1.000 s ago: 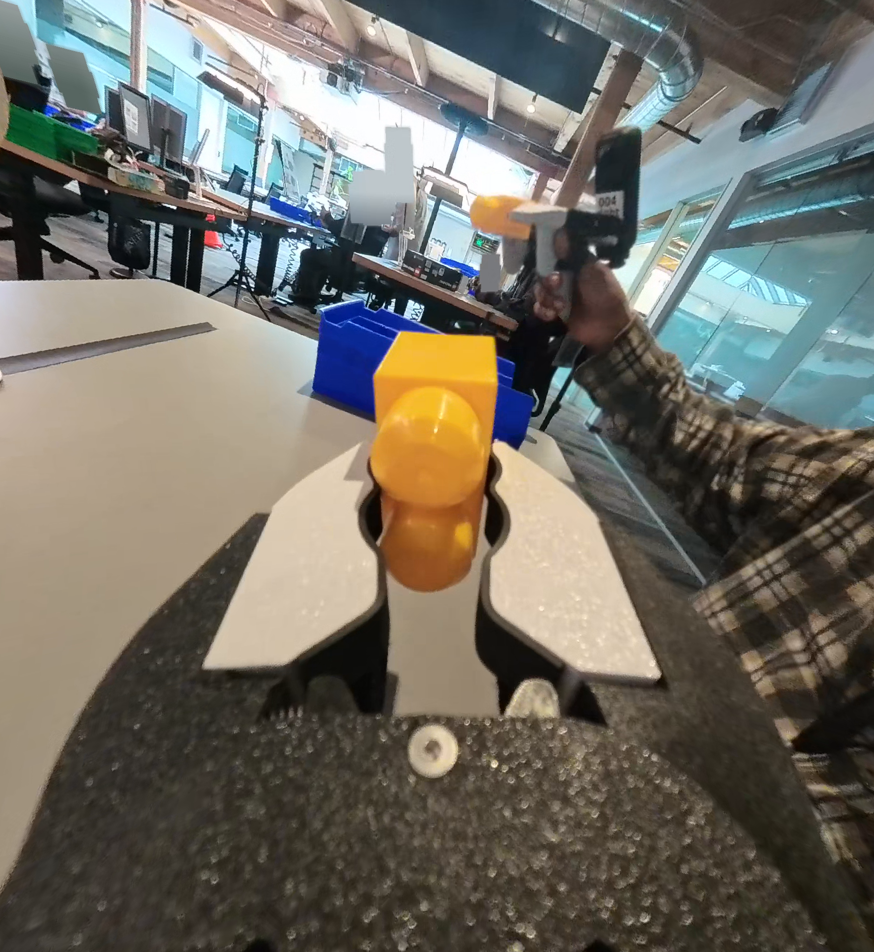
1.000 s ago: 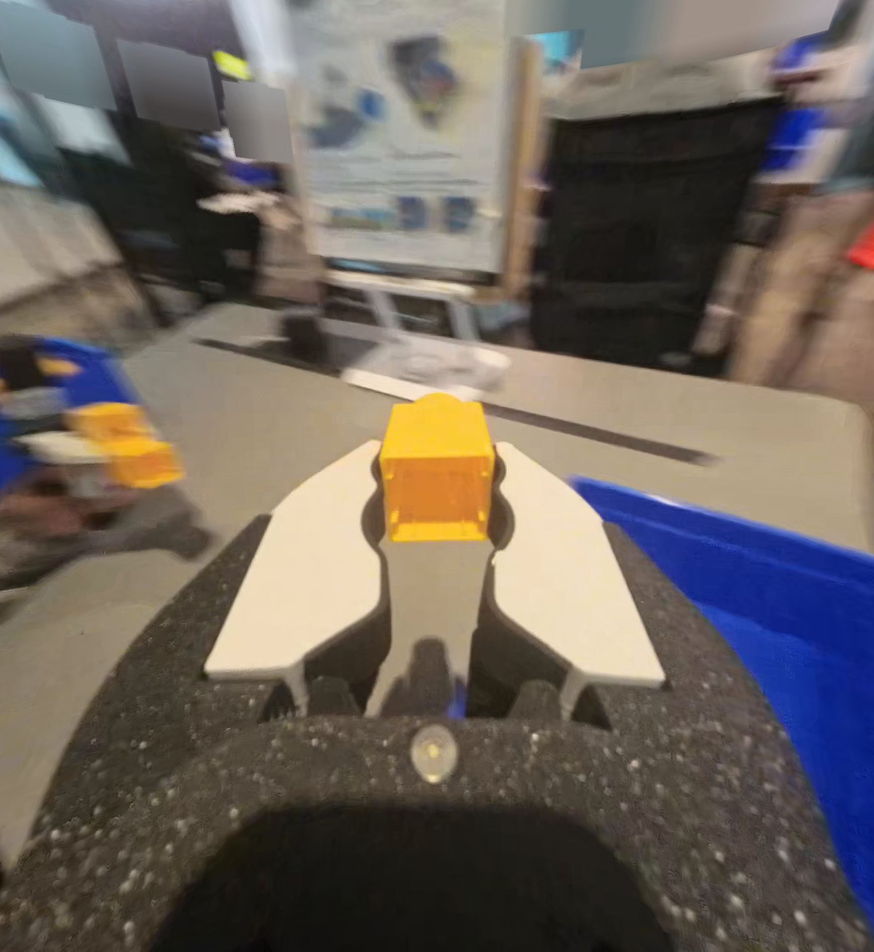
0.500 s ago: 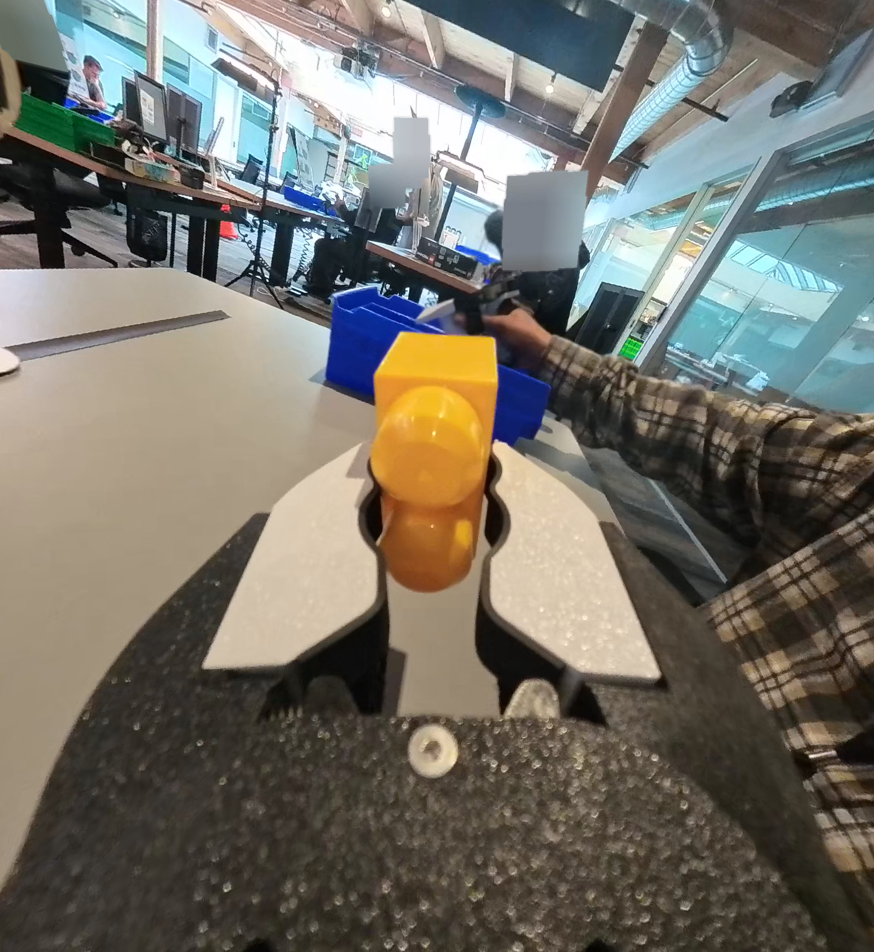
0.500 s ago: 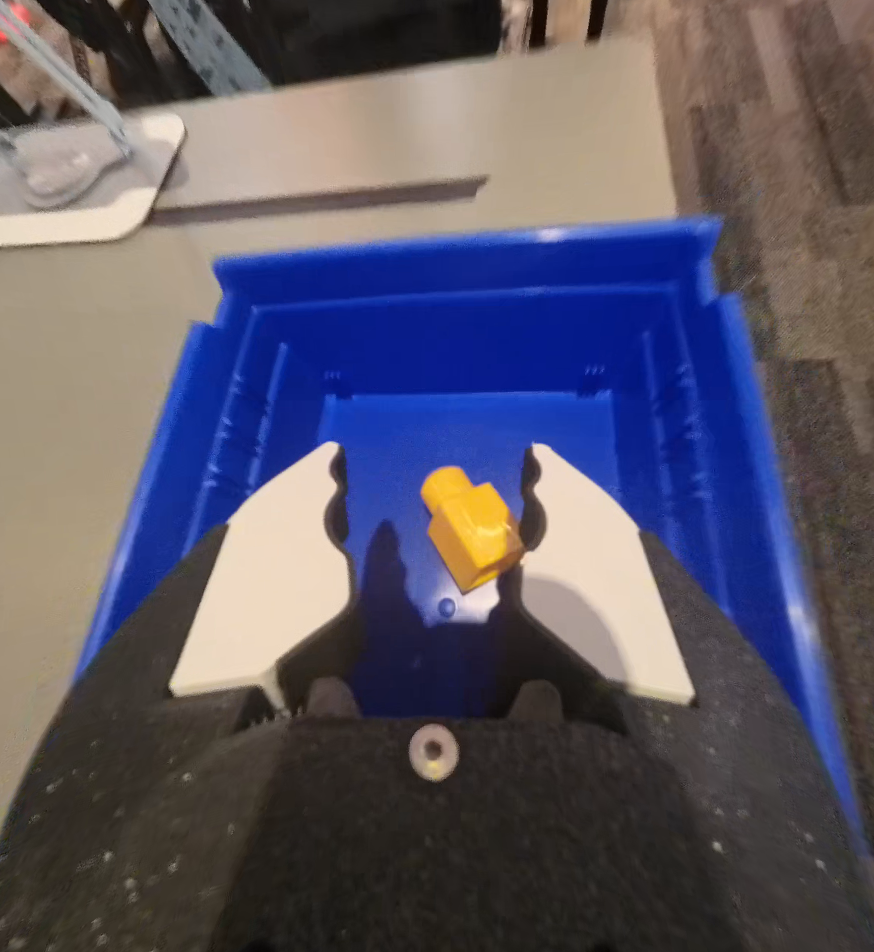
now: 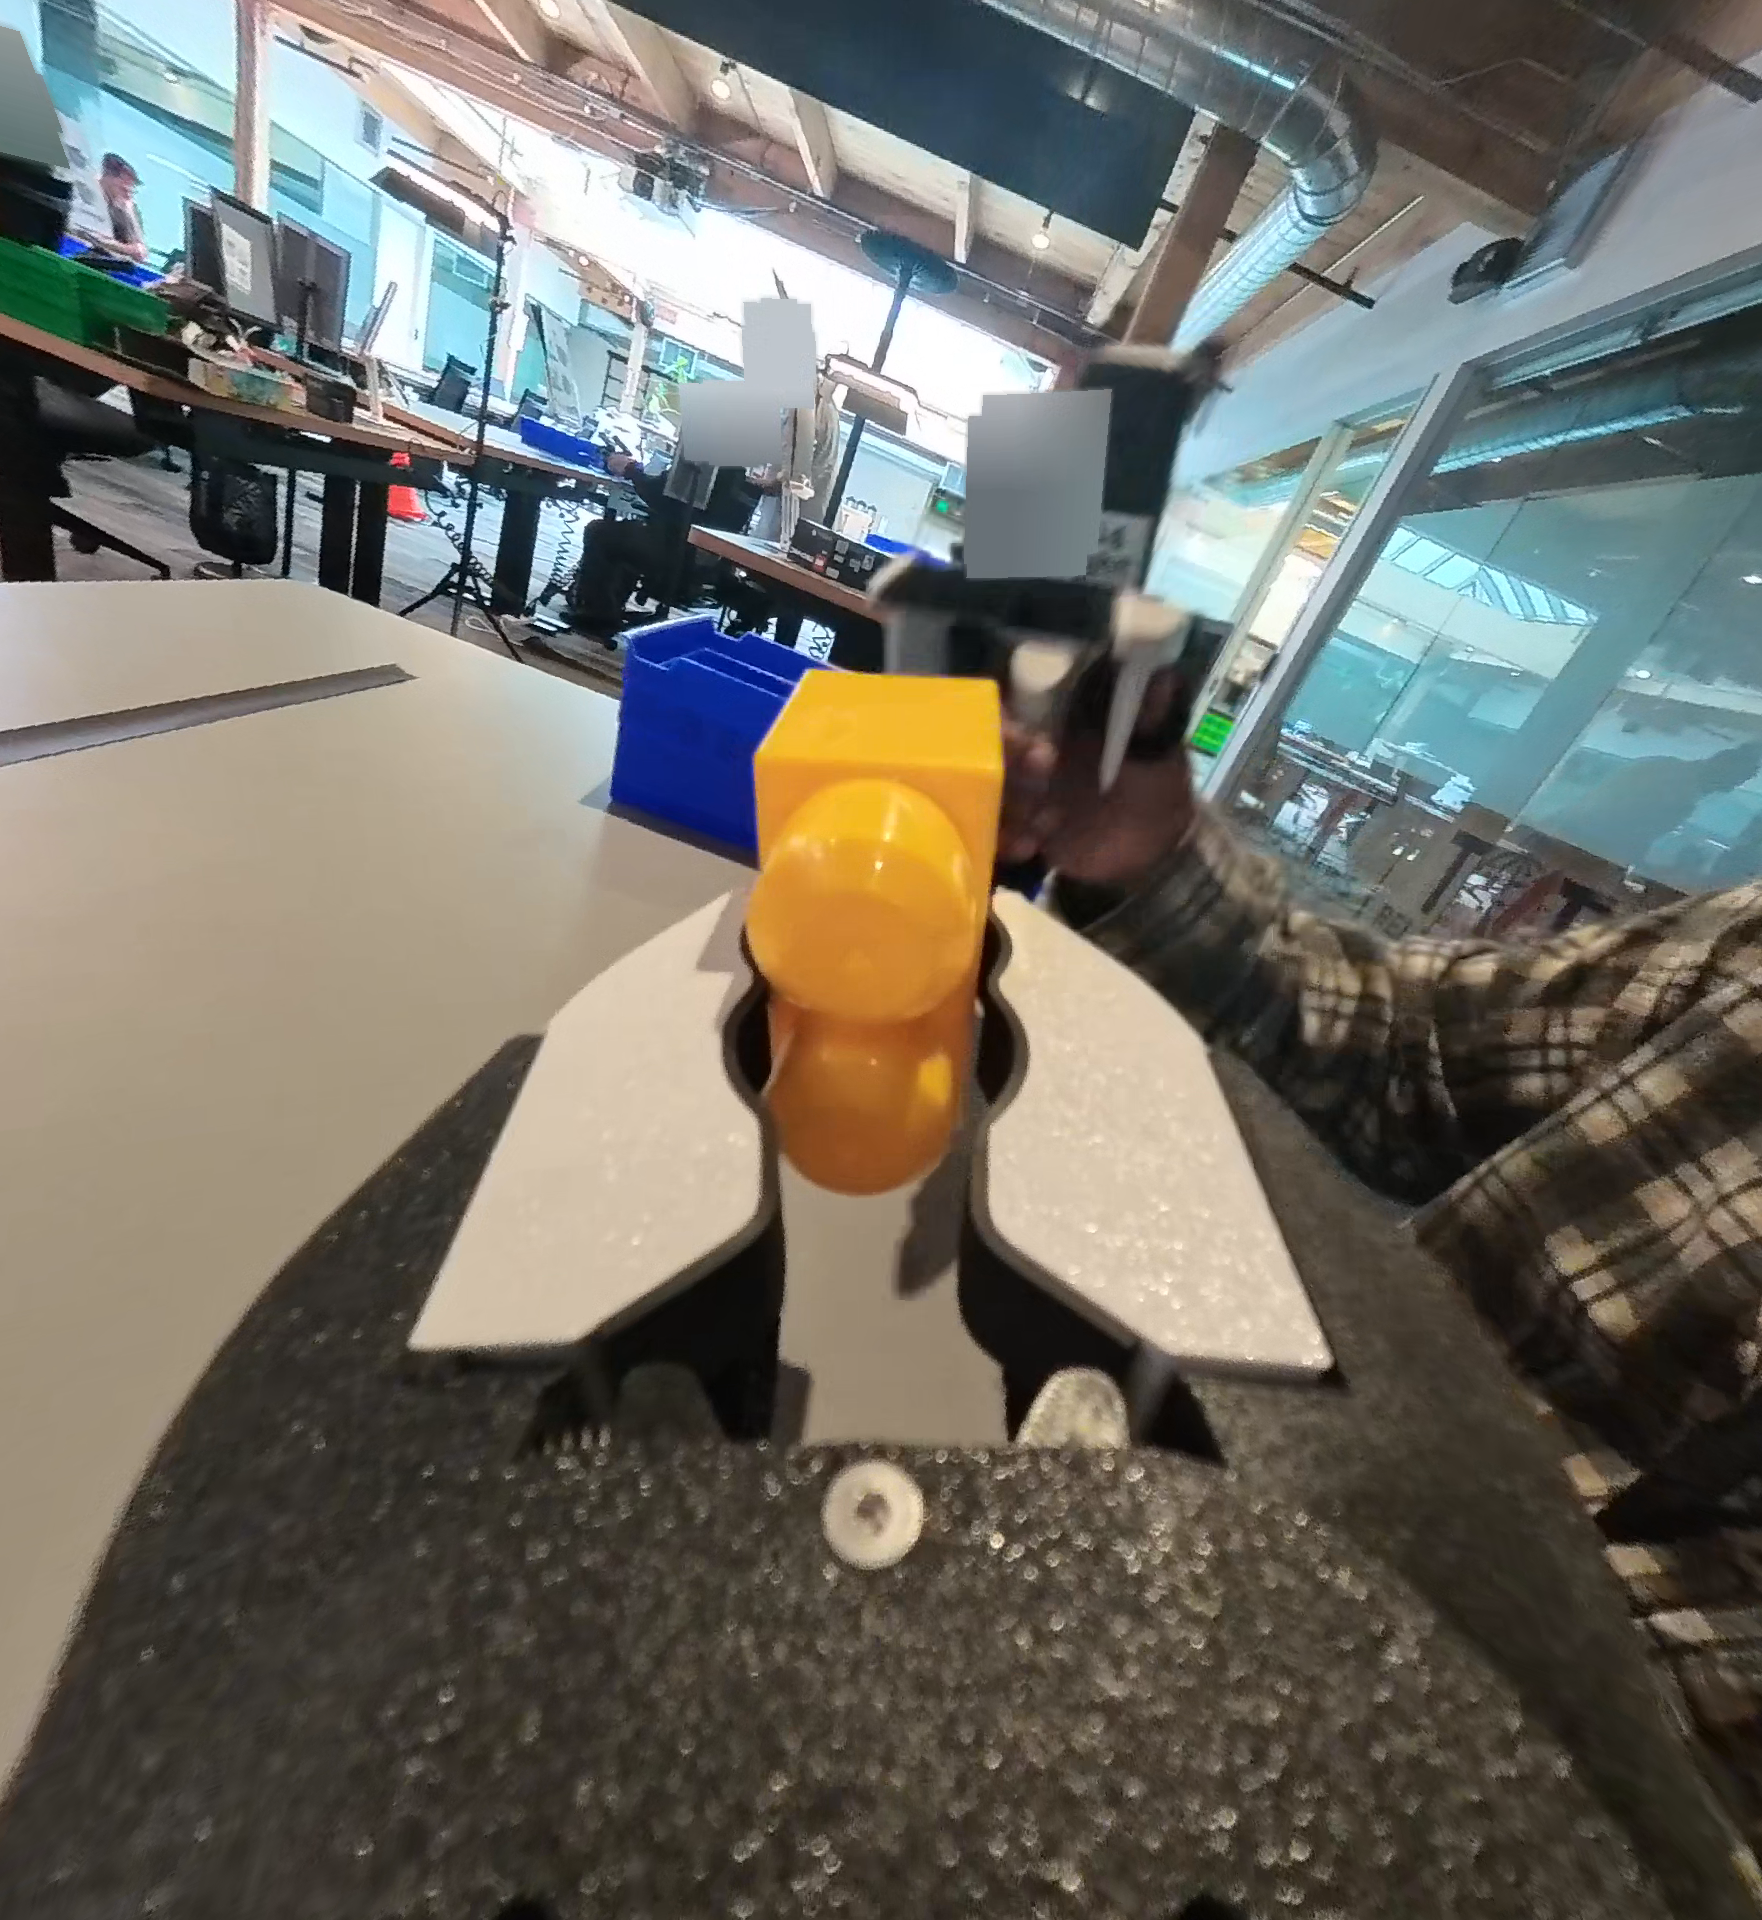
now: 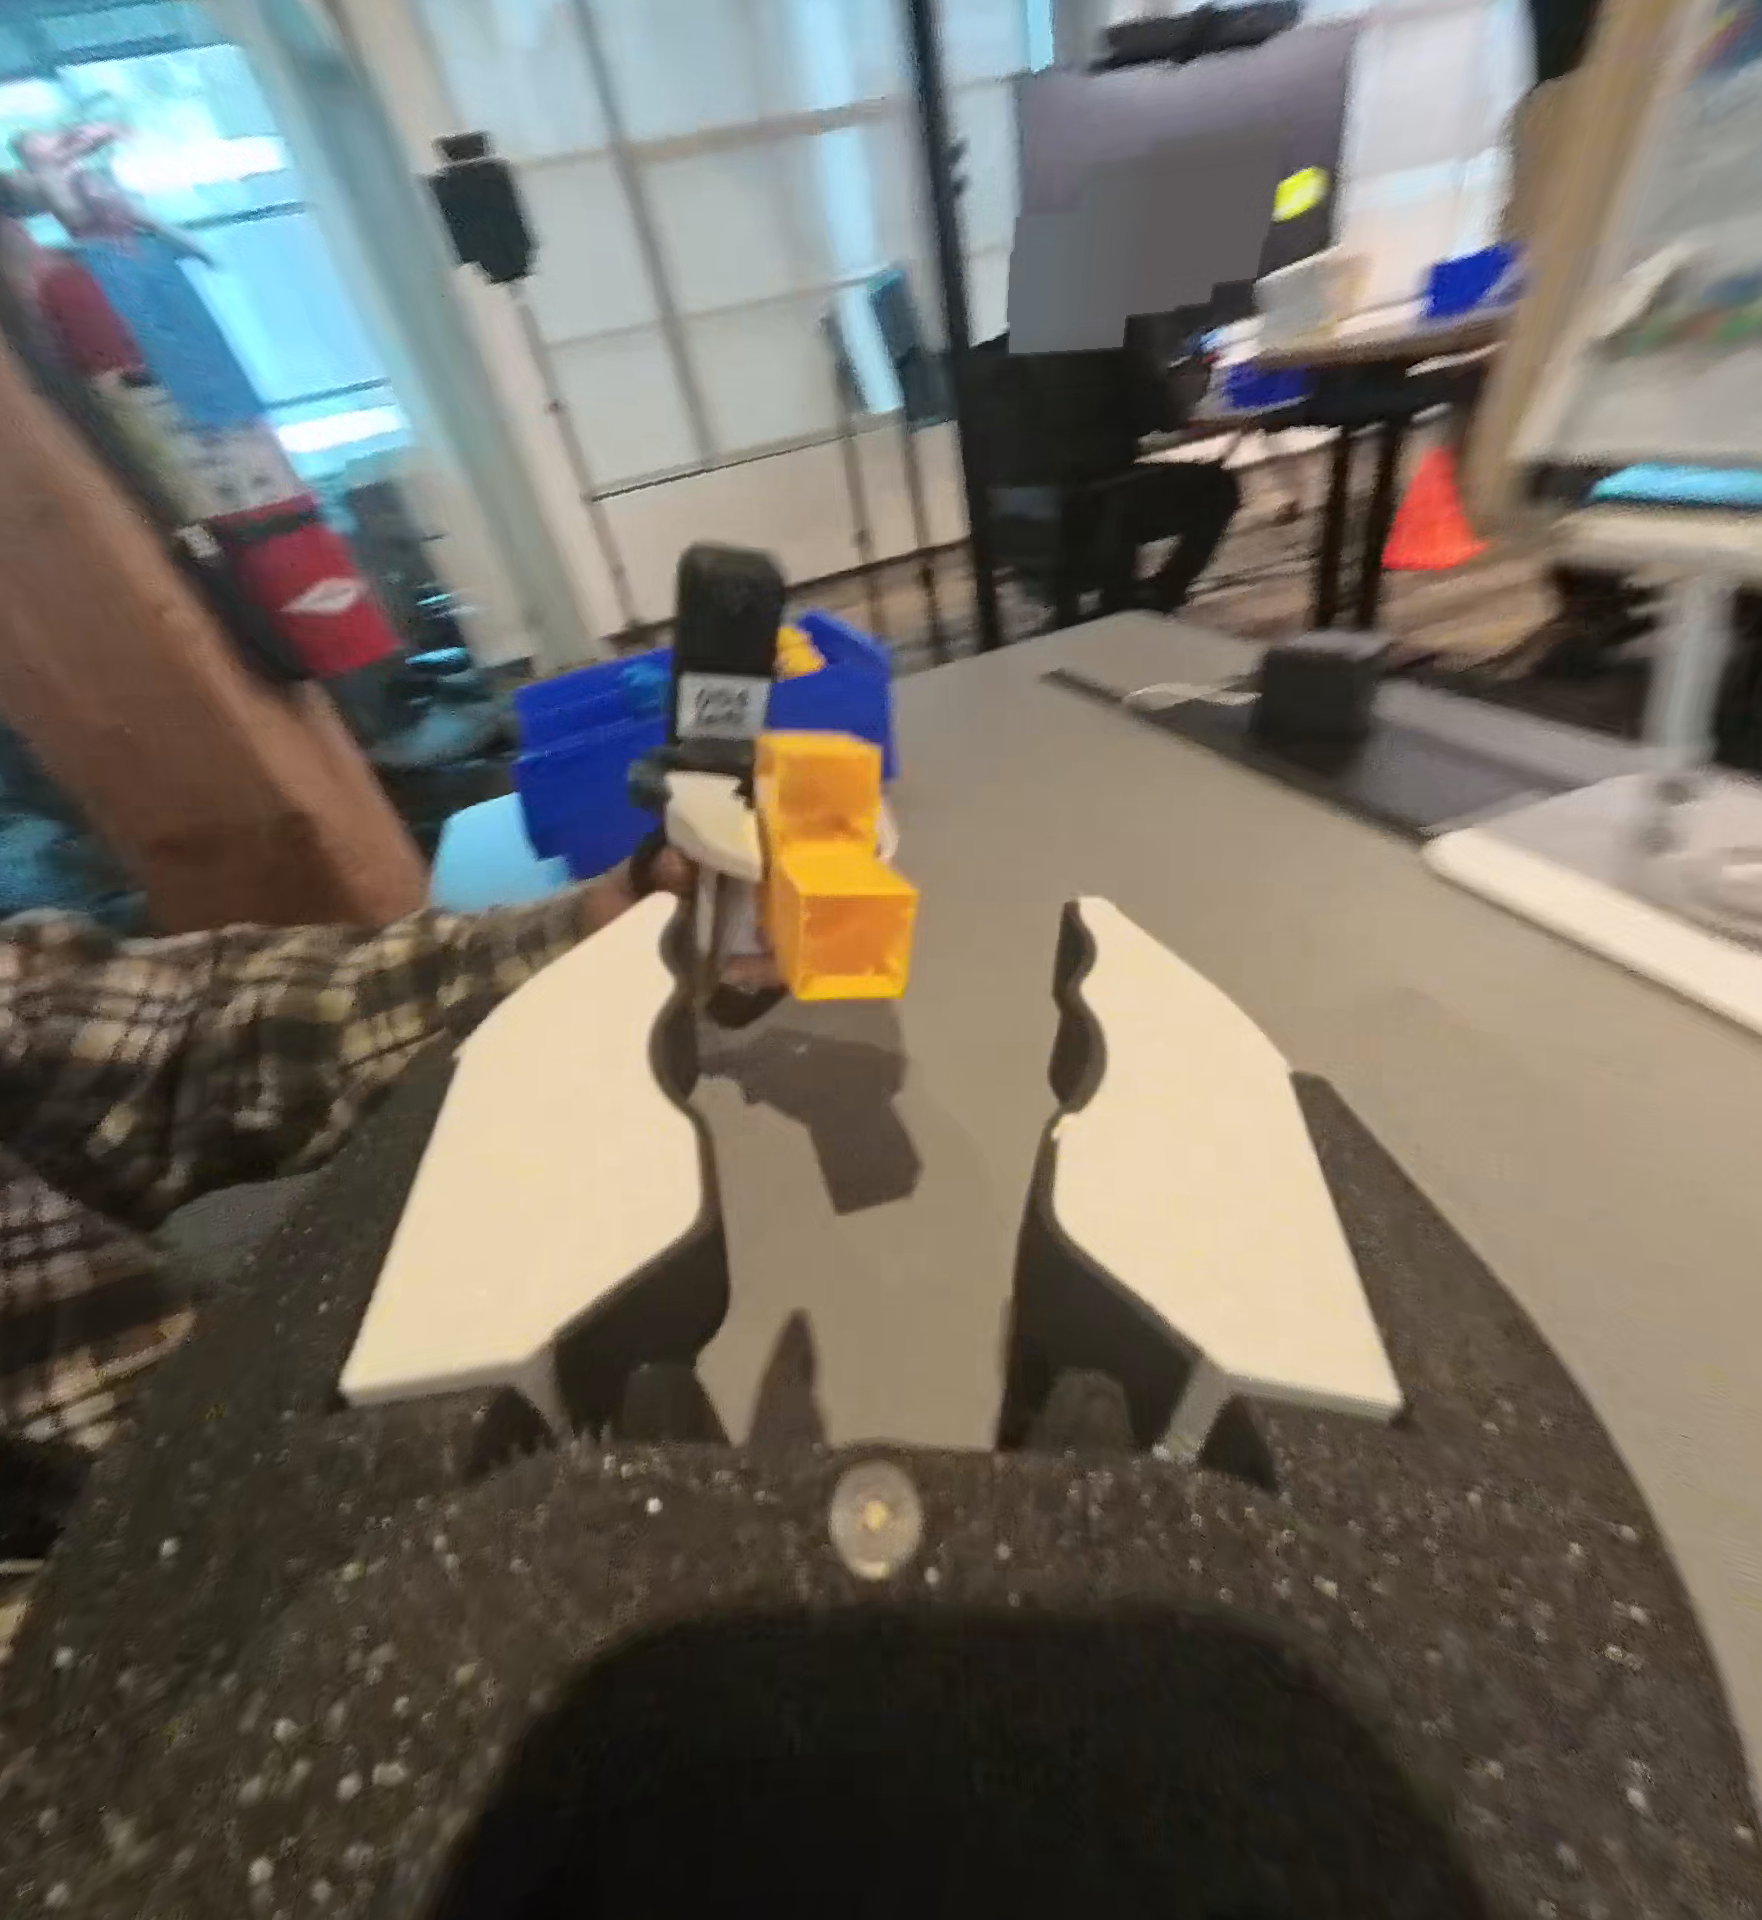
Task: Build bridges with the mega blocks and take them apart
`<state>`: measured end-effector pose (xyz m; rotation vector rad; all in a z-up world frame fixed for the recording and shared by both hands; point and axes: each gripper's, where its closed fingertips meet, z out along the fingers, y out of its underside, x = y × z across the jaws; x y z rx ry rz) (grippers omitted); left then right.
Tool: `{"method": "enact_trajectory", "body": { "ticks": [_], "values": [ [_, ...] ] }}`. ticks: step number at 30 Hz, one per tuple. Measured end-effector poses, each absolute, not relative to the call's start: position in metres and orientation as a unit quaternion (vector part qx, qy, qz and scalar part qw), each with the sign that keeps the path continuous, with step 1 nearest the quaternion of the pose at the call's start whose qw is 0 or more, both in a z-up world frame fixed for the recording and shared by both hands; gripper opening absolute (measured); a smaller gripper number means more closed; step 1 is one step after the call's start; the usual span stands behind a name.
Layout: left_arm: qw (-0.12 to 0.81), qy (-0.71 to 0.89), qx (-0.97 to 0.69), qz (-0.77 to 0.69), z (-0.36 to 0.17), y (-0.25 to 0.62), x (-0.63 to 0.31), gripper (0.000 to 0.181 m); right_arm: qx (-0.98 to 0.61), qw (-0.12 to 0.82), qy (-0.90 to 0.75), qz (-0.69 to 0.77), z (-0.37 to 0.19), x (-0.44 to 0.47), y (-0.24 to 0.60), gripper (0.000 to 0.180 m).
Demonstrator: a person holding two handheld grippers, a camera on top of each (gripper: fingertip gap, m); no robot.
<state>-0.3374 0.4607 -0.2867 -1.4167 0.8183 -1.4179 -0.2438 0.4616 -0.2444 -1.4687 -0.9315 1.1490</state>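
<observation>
My left gripper [image 5: 869,935] is shut on a yellow mega block piece [image 5: 877,831], held above the grey table [image 5: 233,935] with two round studs facing the camera. In the right wrist view the same piece [image 6: 835,904] shows two open square ends, held by the left gripper [image 6: 721,831]. My right gripper [image 6: 872,925] is open and empty, its fingers [image 6: 544,1143] wide apart, level with and facing the left gripper. It also shows in the left wrist view [image 5: 1033,675], blurred, raised near a blue bin [image 5: 690,717].
A blue bin [image 6: 586,769] with something yellow in it stands behind the left gripper. A plaid sleeve [image 5: 1479,1091] reaches across on the right. A white pad [image 6: 1687,904] and a small black box [image 6: 1313,696] sit on the table's far side. One gripper's finger ends stand about 12 centimetres off the other's.
My right gripper opened over the blue bin and dropped its yellow block in, then lifted and swung round to face the left gripper. The left gripper kept its hold.
</observation>
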Motion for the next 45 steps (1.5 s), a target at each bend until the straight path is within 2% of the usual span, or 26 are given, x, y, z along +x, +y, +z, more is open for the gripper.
{"method": "enact_trajectory", "body": {
  "ticks": [3, 8, 10, 13, 17, 22, 25, 27, 29, 33, 35, 36, 37, 39, 40, 43, 45],
  "values": [
    [0.468, 0.336, -0.567, -0.589, -0.284, 0.457, -0.335, 0.037, -0.6, 0.446, -0.41, 0.522, -0.276, -0.282, 0.461, 0.065],
    [0.454, 0.346, -0.563, -0.598, -0.285, 0.452, -0.328, 0.036, -0.597, 0.416, -0.459, 0.51, -0.29, -0.308, 0.451, 0.057],
    [0.453, 0.35, -0.56, -0.599, -0.285, 0.45, -0.325, 0.037, -0.591, 0.402, -0.466, 0.522, -0.289, -0.312, 0.446, 0.037],
    [0.444, 0.355, -0.567, -0.596, -0.289, 0.45, -0.324, 0.036, -0.619, 0.372, -0.454, 0.523, -0.293, -0.311, 0.445, 0.035],
    [0.462, 0.357, -0.569, -0.579, -0.287, 0.449, -0.32, 0.037, -0.654, 0.381, -0.446, 0.478, -0.286, -0.294, 0.442, 0.034],
    [0.521, 0.29, -0.576, -0.559, -0.272, 0.48, -0.373, 0.037, -0.701, 0.468, -0.329, 0.426, -0.228, -0.176, 0.465, 0.035],
    [0.529, 0.297, -0.581, -0.543, -0.27, 0.481, -0.378, 0.036, -0.787, 0.507, -0.259, 0.237, -0.223, -0.052, 0.489, 0.035],
    [0.524, 0.314, -0.583, -0.536, -0.271, 0.477, -0.37, 0.036, -0.841, 0.484, -0.206, 0.129, -0.237, 0.027, 0.493, 0.035],
    [0.512, 0.341, -0.596, -0.516, -0.278, 0.472, -0.36, 0.036, -0.878, 0.438, -0.167, 0.094, -0.264, 0.076, 0.49, 0.036],
    [0.498, 0.367, -0.607, -0.498, -0.29, 0.468, -0.347, 0.036, -0.927, 0.336, -0.137, 0.092, -0.341, 0.106, 0.483, 0.037],
    [0.491, 0.371, -0.612, -0.497, -0.294, 0.467, -0.345, 0.036, -0.935, 0.315, -0.137, 0.092, -0.37, 0.11, 0.485, 0.037],
    [0.489, 0.374, -0.617, -0.49, -0.297, 0.468, -0.345, 0.036, -0.935, 0.313, -0.136, 0.095, -0.377, 0.112, 0.486, 0.042],
    [0.487, 0.378, -0.622, -0.483, -0.301, 0.469, -0.346, 0.036, -0.934, 0.317, -0.133, 0.092, -0.379, 0.115, 0.489, 0.056],
    [0.48, 0.383, -0.63, -0.475, -0.306, 0.47, -0.346, 0.036, -0.923, 0.356, -0.128, 0.066, -0.364, 0.125, 0.499, 0.089],
    [0.477, 0.384, -0.632, -0.475, -0.308, 0.471, -0.346, 0.036, -0.911, 0.385, -0.134, 0.06, -0.347, 0.126, 0.504, 0.094],
    [0.465, 0.391, -0.637, -0.475, -0.313, 0.47, -0.344, 0.036, -0.844, 0.503, -0.168, 0.074, -0.271, 0.096, 0.516, 0.087],
    [0.463, 0.398, -0.638, -0.469, -0.315, 0.469, -0.342, 0.036, -0.78, 0.571, -0.222, 0.127, -0.222, 0.043, 0.514, 0.078]
  ]
}}
